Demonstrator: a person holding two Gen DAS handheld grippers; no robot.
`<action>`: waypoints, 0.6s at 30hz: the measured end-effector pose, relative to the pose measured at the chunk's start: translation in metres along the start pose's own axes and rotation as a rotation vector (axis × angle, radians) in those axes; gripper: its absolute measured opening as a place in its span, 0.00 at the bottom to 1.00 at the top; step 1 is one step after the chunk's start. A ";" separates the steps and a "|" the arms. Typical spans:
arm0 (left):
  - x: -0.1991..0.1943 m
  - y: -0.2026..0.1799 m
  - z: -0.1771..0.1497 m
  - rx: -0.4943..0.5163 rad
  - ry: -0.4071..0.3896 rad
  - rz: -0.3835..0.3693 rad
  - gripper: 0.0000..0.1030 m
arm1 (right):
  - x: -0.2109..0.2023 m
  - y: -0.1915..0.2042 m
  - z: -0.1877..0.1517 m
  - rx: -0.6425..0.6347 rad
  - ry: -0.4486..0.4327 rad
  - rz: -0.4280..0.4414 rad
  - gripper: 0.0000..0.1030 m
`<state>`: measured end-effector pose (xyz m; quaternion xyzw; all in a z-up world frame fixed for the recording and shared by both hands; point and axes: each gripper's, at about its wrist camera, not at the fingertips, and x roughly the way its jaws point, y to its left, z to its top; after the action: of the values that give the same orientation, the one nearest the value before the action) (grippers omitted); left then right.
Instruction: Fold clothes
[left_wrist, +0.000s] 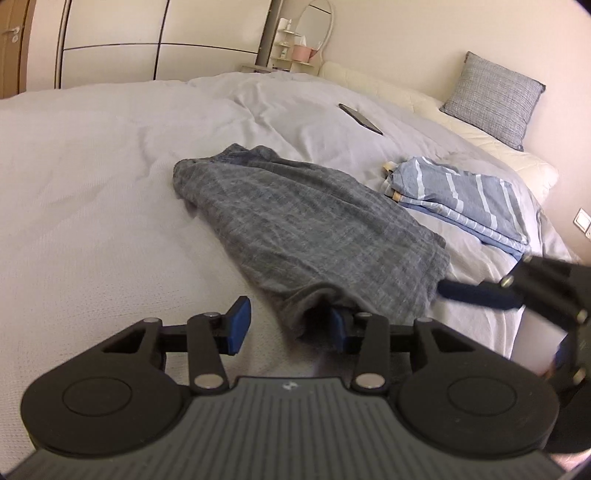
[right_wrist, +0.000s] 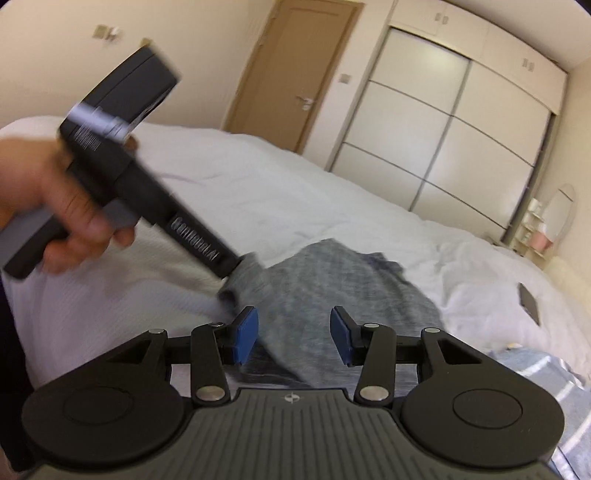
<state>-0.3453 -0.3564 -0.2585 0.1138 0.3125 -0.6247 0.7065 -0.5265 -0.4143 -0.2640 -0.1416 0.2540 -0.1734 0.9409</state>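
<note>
Hand-held gripper (right_wrist: 293, 334) over white bed (right_wrist: 295, 206)

Big bed (left_wrist: 110, 166) with a rumpled white duvet, and a crumpled grey garment (left_wrist: 314, 229) is sprawled across the middle of it. Just beside that sits a folded blue striped piece (left_wrist: 465, 195). A dark phone (left_wrist: 360, 118) lies flat further up, and a grey pillow (left_wrist: 495, 98) leans at the head end.

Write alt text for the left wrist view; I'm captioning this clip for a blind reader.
The left gripper, fingers open, reaches the near edge of a crumpled grey garment on a white bed; cloth drapes over its right finger. A folded blue striped garment lies right, a phone beyond.
</note>
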 end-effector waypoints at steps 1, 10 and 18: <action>0.001 0.002 0.001 -0.011 0.003 0.000 0.37 | 0.005 0.004 -0.001 -0.018 0.003 0.007 0.44; 0.006 0.010 0.008 -0.082 0.023 -0.045 0.37 | 0.024 0.021 0.005 -0.045 0.003 0.069 0.55; 0.001 0.014 0.015 -0.169 0.015 -0.089 0.36 | 0.036 0.020 0.002 -0.012 0.022 0.046 0.33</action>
<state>-0.3274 -0.3624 -0.2510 0.0448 0.3741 -0.6260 0.6828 -0.4916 -0.4103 -0.2850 -0.1394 0.2684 -0.1519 0.9410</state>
